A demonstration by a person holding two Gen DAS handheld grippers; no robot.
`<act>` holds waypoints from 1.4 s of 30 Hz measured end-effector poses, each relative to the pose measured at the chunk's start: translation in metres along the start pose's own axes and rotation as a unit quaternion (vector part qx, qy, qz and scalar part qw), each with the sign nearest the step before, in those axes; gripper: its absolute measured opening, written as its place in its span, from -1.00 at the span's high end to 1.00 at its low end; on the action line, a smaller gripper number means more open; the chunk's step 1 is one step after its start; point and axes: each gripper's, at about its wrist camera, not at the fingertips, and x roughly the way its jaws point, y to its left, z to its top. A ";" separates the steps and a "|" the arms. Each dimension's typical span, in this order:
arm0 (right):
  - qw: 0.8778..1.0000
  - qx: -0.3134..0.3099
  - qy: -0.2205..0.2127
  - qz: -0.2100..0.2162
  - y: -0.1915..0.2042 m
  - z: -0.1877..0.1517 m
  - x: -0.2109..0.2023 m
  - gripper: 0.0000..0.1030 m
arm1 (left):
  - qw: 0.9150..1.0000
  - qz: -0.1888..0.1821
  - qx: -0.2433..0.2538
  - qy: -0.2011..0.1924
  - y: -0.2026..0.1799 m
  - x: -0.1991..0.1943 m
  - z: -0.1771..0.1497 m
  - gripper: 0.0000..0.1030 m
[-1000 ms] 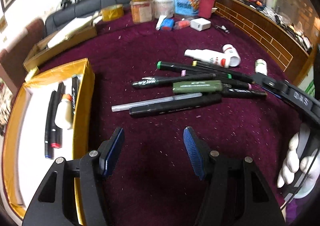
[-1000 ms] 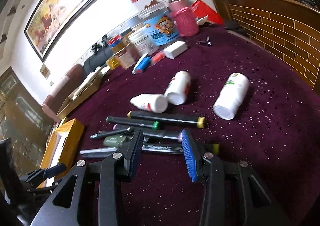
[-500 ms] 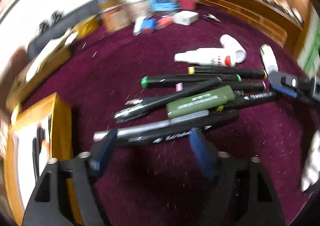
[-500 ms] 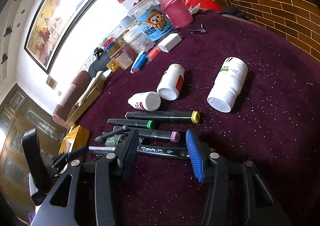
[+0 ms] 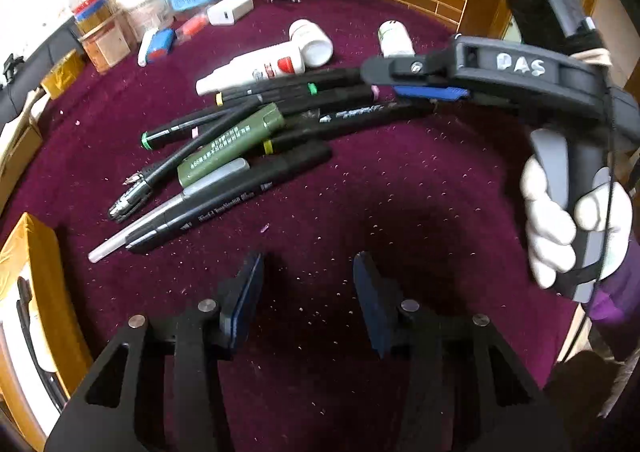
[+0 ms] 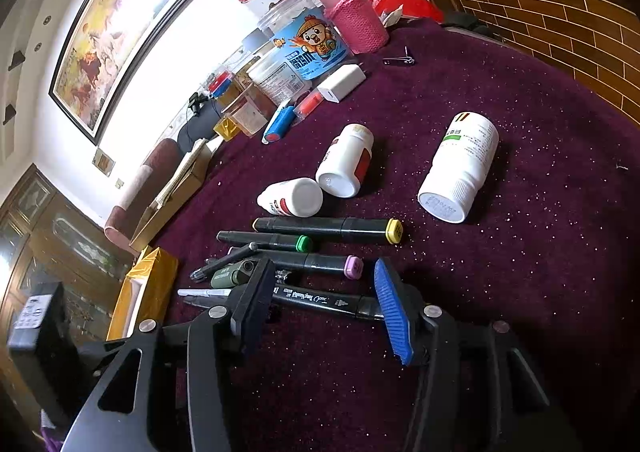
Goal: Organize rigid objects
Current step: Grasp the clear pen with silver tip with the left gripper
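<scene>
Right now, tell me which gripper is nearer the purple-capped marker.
Right. The right gripper sits just short of the purple-capped marker, straddling the neighbouring pen; the left gripper hangs back, open over bare cloth.

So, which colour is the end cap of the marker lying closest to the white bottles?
Yellow cap, clearest in the right wrist view.

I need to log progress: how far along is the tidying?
Early. Done: a few pens lie in the yellow box. In hand: nothing yet; the open right gripper straddles a black marker, and the left gripper hangs open. Left: the marker pile and three white bottles.
</scene>
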 end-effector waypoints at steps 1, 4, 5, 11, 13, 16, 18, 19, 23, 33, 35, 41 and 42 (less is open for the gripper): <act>1.000 0.000 0.000 0.000 0.000 0.000 0.000 0.09 | 1.000 0.001 -0.006 -0.014 0.002 -0.005 0.003 0.13; 1.000 -0.001 0.000 -0.001 0.000 0.000 0.000 0.08 | 0.997 0.047 -0.022 -0.061 0.014 -0.017 0.016 0.03; 1.000 -0.001 0.000 -0.002 0.000 0.001 0.000 0.08 | 0.996 0.054 -0.032 -0.070 0.022 -0.016 0.021 -0.06; 1.000 -0.005 0.000 -0.006 0.002 0.001 0.001 0.08 | 0.999 -0.003 -0.029 -0.026 0.048 0.025 0.029 -0.61; 1.000 -0.005 0.000 -0.005 0.002 0.001 0.001 0.07 | 0.999 0.026 0.019 -0.011 0.026 0.026 0.023 -0.64; 1.000 -0.003 0.001 -0.003 0.002 0.001 0.002 0.07 | 1.000 -0.027 0.004 0.012 0.010 0.019 0.016 -0.12; 1.000 -0.003 0.000 -0.002 0.003 0.001 0.001 0.07 | 0.998 -0.057 0.008 0.019 0.003 0.013 0.008 -0.12; 1.000 -0.003 0.001 -0.002 0.002 0.001 0.001 0.06 | 0.997 -0.080 0.010 0.021 -0.003 0.009 0.003 -0.12; 1.000 -0.003 0.000 -0.002 0.002 0.000 0.001 0.06 | 0.988 -0.149 0.009 0.034 -0.019 -0.002 -0.012 -0.08; 1.000 -0.002 0.000 -0.002 0.002 0.001 0.001 0.06 | 0.994 0.071 0.056 -0.057 0.008 -0.006 0.012 -0.08; 1.000 -0.003 0.000 -0.002 0.002 0.001 0.001 0.06 | 0.993 0.086 0.079 -0.032 0.015 0.014 0.018 -0.08; 1.000 -0.002 0.000 -0.002 0.002 0.001 0.001 0.06 | 1.000 0.017 0.008 0.000 0.048 0.032 0.023 -0.31; 1.000 -0.002 0.000 -0.002 0.001 0.001 0.001 0.06 | 1.000 0.002 -0.004 0.004 0.050 0.030 0.021 -0.20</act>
